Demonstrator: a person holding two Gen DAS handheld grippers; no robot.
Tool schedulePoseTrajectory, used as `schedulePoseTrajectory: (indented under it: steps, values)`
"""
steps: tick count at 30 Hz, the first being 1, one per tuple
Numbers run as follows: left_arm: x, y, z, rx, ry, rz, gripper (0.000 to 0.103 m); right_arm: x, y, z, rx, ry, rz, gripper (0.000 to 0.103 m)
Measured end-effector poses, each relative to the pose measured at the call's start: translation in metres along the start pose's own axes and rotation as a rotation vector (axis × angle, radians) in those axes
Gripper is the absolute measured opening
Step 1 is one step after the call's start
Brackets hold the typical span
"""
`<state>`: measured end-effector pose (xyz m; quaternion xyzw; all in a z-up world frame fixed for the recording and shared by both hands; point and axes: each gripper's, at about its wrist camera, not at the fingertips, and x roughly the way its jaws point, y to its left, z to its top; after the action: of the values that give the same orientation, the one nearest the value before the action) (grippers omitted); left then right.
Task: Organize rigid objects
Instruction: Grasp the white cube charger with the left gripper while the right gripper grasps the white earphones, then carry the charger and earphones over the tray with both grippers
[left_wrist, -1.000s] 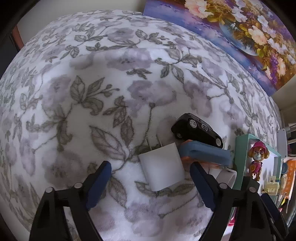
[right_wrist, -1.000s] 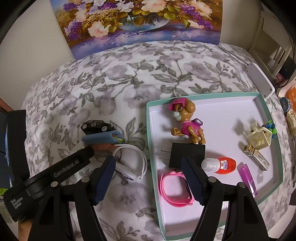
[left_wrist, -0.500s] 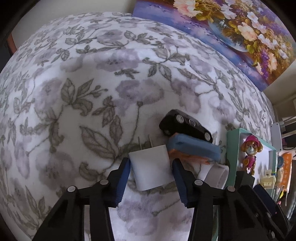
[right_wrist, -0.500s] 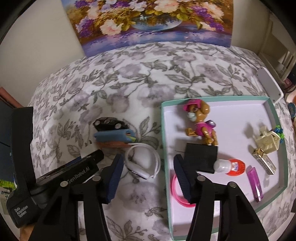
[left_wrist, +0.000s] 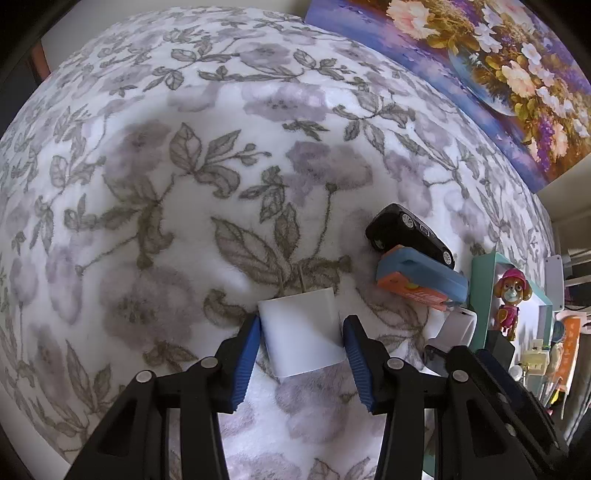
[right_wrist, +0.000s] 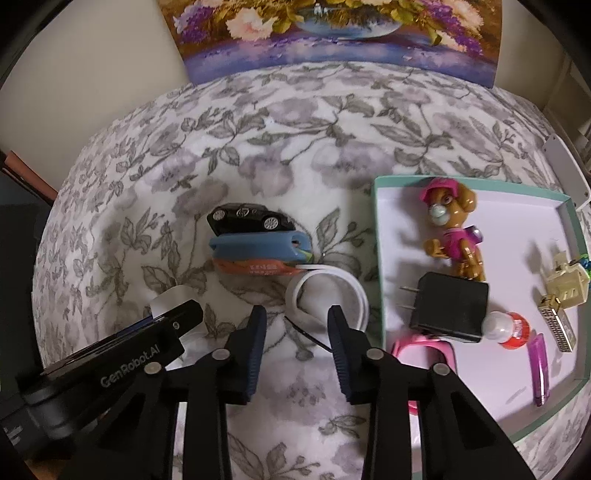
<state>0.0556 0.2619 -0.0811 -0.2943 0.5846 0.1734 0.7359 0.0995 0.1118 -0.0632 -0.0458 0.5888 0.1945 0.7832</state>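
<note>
My left gripper (left_wrist: 302, 324) is shut on a white wall charger (left_wrist: 295, 345), its blue pads pressed to both sides and the prongs pointing away over the floral blanket. Just right of it lie a blue-and-orange case (left_wrist: 421, 282) and a black toy car (left_wrist: 410, 232). In the right wrist view my right gripper (right_wrist: 296, 314) stands open, narrowly, with nothing between its fingers. A white ring (right_wrist: 362, 295) lies on the blanket just ahead of it and to the right. The car (right_wrist: 247, 218) and case (right_wrist: 258, 251) lie farther back.
A teal tray (right_wrist: 376, 236) on the right holds a pup figure (right_wrist: 450, 225), a black charger (right_wrist: 448, 310), a pink band (right_wrist: 406, 347), a red-and-white bottle (right_wrist: 511, 328), a purple lighter (right_wrist: 539, 373) and small cream pieces. A flower painting (right_wrist: 332, 33) leans at the back.
The left fingers have come together from wide open onto the white charger. The right gripper has narrowed and moved left, from over the tray's edge to in front of the white ring.
</note>
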Motion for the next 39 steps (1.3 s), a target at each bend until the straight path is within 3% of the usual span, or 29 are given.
schedulePoseTrajectory:
  steps: [13,24,26,39]
  values:
    - [0.009,-0.003,-0.004,0.027,0.022,0.030,0.050,0.033,-0.001,-0.005,0.003,0.065,-0.060,0.024]
    - [0.014,-0.017,-0.005,0.080,0.011,0.084,0.054,0.034,-0.008,-0.005,0.019,0.064,-0.048,0.014]
    - [0.012,-0.014,-0.005,0.067,0.013,0.076,0.048,0.030,-0.011,-0.004,0.022,0.061,-0.036,0.014]
    - [-0.021,-0.014,0.008,0.028,-0.049,-0.015,0.045,-0.019,-0.017,0.005,0.039,-0.032,0.030,0.014]
